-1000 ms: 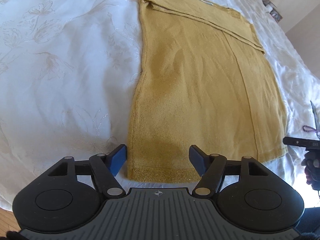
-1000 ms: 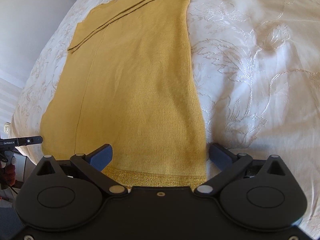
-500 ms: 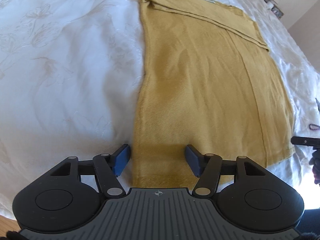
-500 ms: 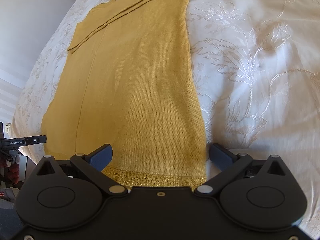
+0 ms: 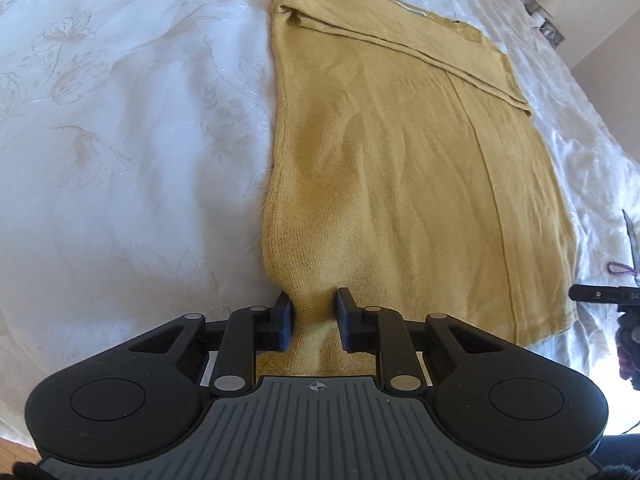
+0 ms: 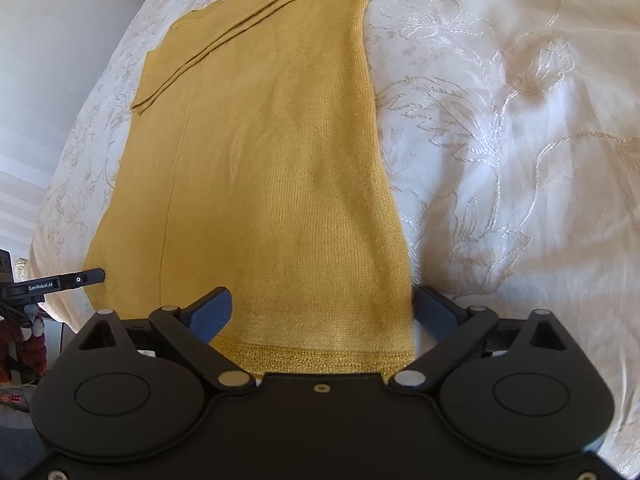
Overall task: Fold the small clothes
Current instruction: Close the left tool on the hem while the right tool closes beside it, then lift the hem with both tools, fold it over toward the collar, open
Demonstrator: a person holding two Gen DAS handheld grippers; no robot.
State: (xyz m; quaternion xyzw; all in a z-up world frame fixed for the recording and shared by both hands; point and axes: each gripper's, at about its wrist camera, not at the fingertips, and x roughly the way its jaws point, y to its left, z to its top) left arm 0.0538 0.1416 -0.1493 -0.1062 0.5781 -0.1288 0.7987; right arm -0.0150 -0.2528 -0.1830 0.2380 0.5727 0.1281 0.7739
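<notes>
A mustard-yellow knit top (image 5: 400, 152) lies flat on the white bedspread, its sleeves folded in across the far end. My left gripper (image 5: 312, 316) is shut on the top's near left hem corner, and the cloth bunches up between the blue pads. In the right wrist view the same top (image 6: 272, 168) stretches away from me. My right gripper (image 6: 322, 312) is open, with the glittery hem band (image 6: 312, 358) at the near right corner lying between its wide-spread fingers.
The white embroidered bedspread (image 5: 120, 140) covers the bed on both sides of the top (image 6: 500, 140). The bed's edge runs close under the hem. The other gripper's tip shows at the frame edges (image 5: 600, 294) (image 6: 60, 282). A wall (image 6: 60, 40) stands beyond.
My left gripper has closed from wide open onto the hem corner and gathered the cloth. My right gripper has stayed open over the other corner.
</notes>
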